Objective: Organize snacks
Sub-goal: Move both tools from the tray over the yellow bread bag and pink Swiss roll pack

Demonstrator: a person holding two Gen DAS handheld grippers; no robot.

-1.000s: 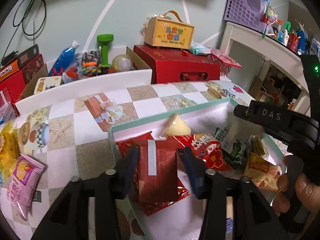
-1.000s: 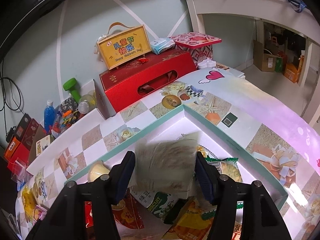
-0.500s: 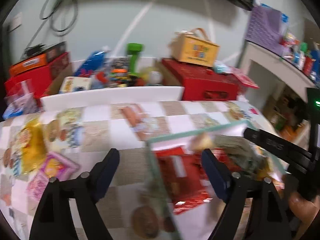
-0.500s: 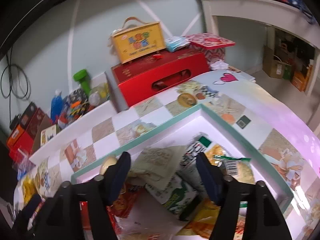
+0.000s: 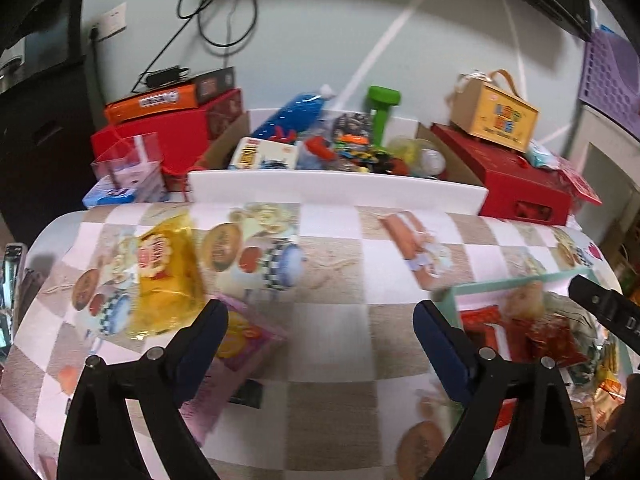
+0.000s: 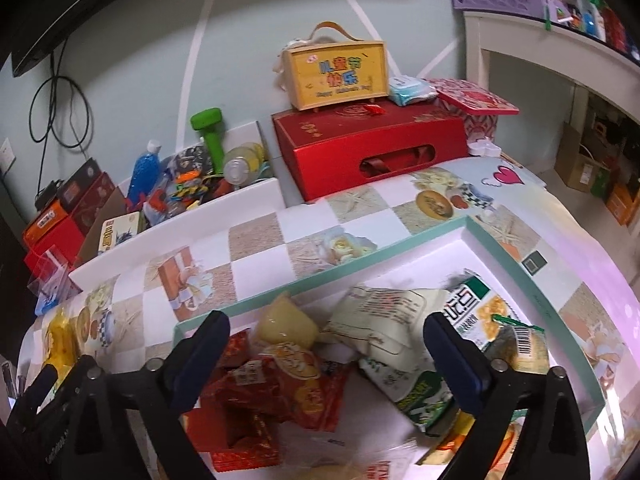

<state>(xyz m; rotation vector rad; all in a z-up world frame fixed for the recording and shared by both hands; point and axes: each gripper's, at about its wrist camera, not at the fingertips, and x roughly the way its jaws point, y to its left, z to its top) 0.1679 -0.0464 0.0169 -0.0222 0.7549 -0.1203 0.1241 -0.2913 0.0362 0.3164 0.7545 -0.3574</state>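
Note:
A teal-rimmed white box (image 6: 360, 268) on the checkered table holds several snack packs: red ones (image 6: 288, 384), a cream pack (image 6: 384, 312) and a green-and-white one (image 6: 472, 312). My right gripper (image 6: 326, 356) is open and empty above them. My left gripper (image 5: 320, 334) is open and empty over the tablecloth, left of the box (image 5: 516, 282). A yellow snack bag (image 5: 166, 276) and a pink snack pack (image 5: 244, 338) lie on the table by my left finger.
A white tray wall (image 5: 336, 188) borders the table's far edge, with a carton of toys (image 5: 340, 148) behind it. Red gift boxes (image 6: 372, 148) and a yellow carry box (image 6: 336, 72) stand at the back. White shelving (image 6: 560, 52) is at right.
My left gripper let go of the red pack in the box and swung left over the table. My right gripper dropped the cream pack into the box and opened.

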